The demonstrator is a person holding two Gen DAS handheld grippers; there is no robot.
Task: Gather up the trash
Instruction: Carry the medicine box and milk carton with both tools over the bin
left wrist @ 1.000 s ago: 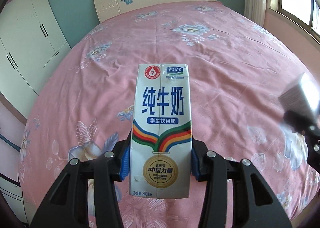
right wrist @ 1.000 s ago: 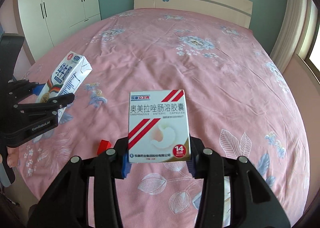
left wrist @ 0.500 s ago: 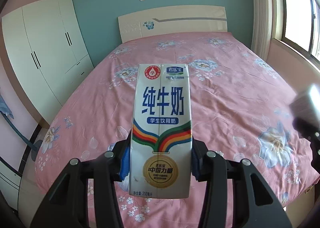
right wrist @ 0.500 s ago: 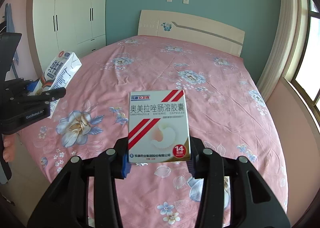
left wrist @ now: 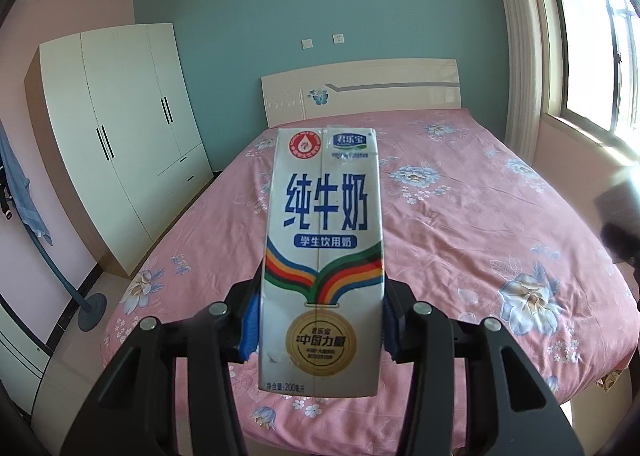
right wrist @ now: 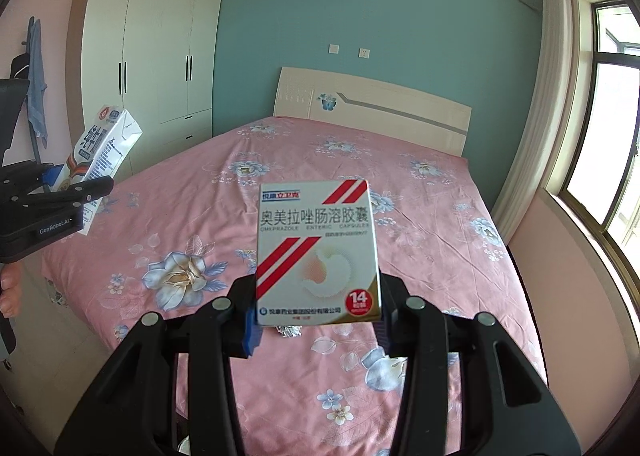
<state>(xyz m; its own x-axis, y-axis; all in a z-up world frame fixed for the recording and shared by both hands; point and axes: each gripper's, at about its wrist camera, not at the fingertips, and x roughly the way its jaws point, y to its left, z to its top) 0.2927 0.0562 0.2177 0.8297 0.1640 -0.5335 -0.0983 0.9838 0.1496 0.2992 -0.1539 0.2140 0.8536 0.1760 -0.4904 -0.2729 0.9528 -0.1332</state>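
My left gripper [left wrist: 320,328] is shut on a white milk carton [left wrist: 324,248] with blue lettering and rainbow stripes, held upright above the foot of the bed. The carton also shows in the right wrist view [right wrist: 98,159], tilted, in the left gripper [right wrist: 60,195]. My right gripper [right wrist: 316,320] is shut on a white and red medicine box [right wrist: 318,252], held upright. A small crumpled foil scrap [right wrist: 289,331] lies on the bedspread just under the box. The right gripper shows blurred at the right edge of the left wrist view [left wrist: 618,223].
A bed with a pink flowered bedspread [left wrist: 460,223] fills the middle, with a cream headboard [right wrist: 372,111] at the far wall. A white wardrobe [left wrist: 120,127] stands on the left. A window [right wrist: 612,127] is on the right. A stand base [left wrist: 92,306] sits on the floor at the left.
Both grippers have pulled back and lifted away from the bed with their items; the wall, wardrobe and window have come into view. A red item seen on the bedspread earlier is out of view.
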